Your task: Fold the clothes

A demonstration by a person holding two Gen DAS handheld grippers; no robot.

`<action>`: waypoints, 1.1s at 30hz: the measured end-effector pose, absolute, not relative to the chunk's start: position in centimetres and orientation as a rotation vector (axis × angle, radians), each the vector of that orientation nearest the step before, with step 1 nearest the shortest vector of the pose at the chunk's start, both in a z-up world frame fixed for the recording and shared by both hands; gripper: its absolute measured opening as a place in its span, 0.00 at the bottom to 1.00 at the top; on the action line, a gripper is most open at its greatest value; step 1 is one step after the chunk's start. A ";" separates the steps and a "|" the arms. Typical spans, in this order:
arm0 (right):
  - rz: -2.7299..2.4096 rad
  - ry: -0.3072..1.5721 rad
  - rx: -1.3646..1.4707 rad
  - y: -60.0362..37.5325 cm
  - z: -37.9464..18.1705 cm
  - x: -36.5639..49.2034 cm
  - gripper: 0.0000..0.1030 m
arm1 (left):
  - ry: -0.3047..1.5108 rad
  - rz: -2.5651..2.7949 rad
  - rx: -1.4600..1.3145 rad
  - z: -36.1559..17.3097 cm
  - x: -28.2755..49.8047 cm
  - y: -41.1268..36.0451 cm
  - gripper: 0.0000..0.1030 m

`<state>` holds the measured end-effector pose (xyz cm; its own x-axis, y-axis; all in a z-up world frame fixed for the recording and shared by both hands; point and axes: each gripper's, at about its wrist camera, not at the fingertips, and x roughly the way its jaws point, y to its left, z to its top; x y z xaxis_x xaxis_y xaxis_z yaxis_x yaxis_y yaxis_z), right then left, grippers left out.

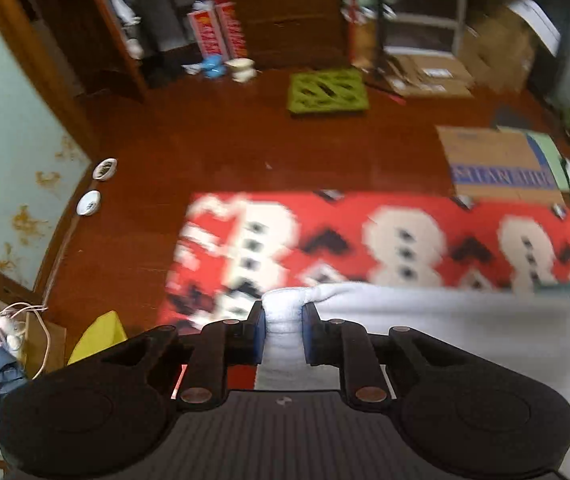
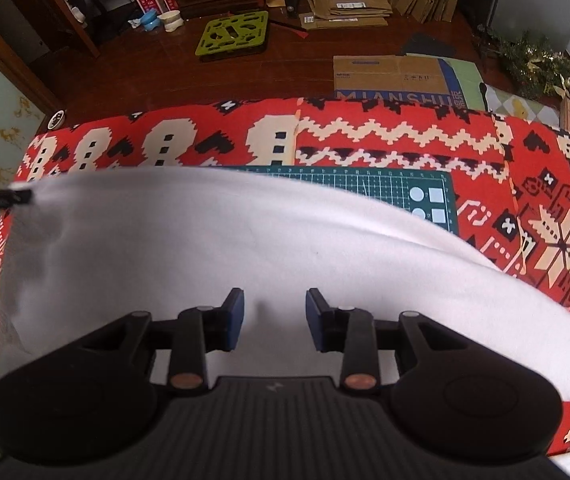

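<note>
A bunched edge of the white fleece garment (image 1: 285,312) is clamped in the left gripper (image 1: 283,330), probably for folding; beneath the right gripper (image 2: 274,318), held apart, it is spread.

left tool (image 1: 283,334) clamped on cloth; right tool (image 2: 274,318) jaws apart.

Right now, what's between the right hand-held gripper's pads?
Only flat white cloth shows in the gap of the right hand-held gripper, seen in the right wrist view; the pads stand apart, pinching nothing. The cloth lies over the green cutting mat.
</note>
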<state>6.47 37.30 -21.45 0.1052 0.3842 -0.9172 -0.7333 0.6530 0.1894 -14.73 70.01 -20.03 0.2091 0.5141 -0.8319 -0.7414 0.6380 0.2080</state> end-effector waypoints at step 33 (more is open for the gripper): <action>0.888 1.162 -0.330 36.5 -18.6 -3.0 0.36 | 1.156 0.939 -0.510 -19.3 -33.5 68.0 0.44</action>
<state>-3.02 36.50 -18.60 0.1164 0.4320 -0.8943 -0.7490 0.6296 0.2066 -33.46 67.95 -19.29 0.1017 0.3573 -0.9284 -0.8351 0.5378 0.1155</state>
